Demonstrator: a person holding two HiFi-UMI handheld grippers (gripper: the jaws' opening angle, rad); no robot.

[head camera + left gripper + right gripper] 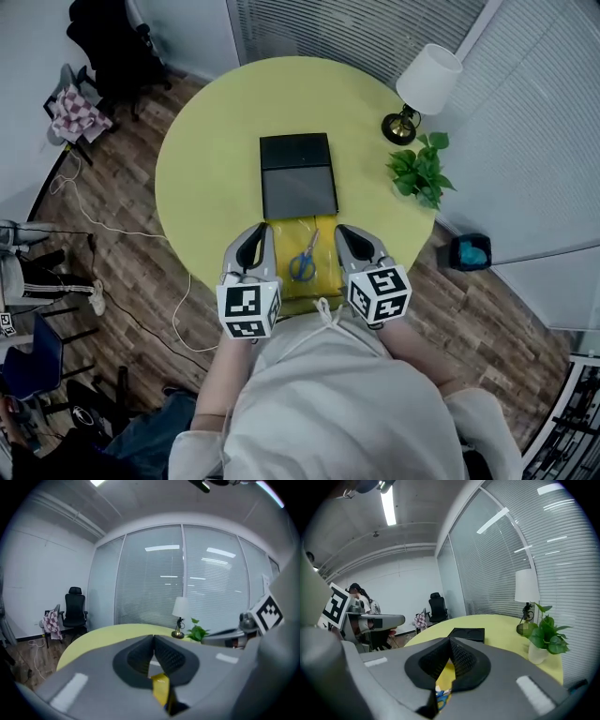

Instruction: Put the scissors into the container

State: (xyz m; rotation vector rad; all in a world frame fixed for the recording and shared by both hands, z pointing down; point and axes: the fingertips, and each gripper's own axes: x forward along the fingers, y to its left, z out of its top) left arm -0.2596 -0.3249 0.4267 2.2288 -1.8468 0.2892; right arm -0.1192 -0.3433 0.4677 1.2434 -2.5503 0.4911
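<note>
Both tools are clenched on nothing: the left gripper [260, 234] and the right gripper [347, 234] each have their jaws pressed tip to tip, and each carries a cube [248, 310] of black-and-white square markers. Between the two lies one pair of blue-handled scissors [303, 263], flat on a yellow sheet [324, 274] at the near edge of the round yellow table [211, 159]. One black container [298, 175] sits just beyond the sheet, the scissors outside it. Off to the right stand one lamp [427, 82] and one potted plant [420, 171].
</note>
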